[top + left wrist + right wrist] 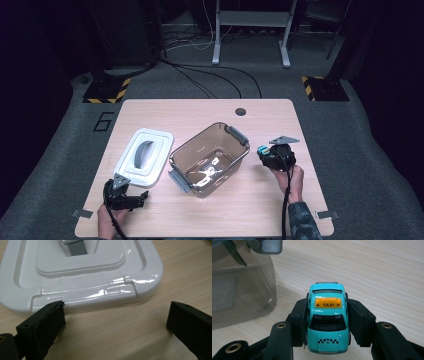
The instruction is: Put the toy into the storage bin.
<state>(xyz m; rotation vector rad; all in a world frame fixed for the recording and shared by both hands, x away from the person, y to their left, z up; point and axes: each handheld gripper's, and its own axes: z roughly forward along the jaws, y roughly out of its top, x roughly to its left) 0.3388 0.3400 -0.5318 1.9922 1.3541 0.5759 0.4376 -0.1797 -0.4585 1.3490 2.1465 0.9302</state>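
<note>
A turquoise toy taxi (327,322) with an orange roof sign sits clamped between the jaws of my right gripper (327,325); in the high view that gripper (272,154) hovers just right of a clear brownish tub (210,159) with grey handles, and the taxi (263,150) shows as a small turquoise spot at its tip. The tub's white lid (144,156) with a grey handle lies flat on the table to the tub's left. My left gripper (131,200) rests near the front left, open, its jaws just short of the lid's near edge (82,293).
The wooden table (260,195) has bare room in front of the tub and along the back. A dark hole (240,111) sits near the far edge. Beyond the table are grey carpet, cables and stand bases.
</note>
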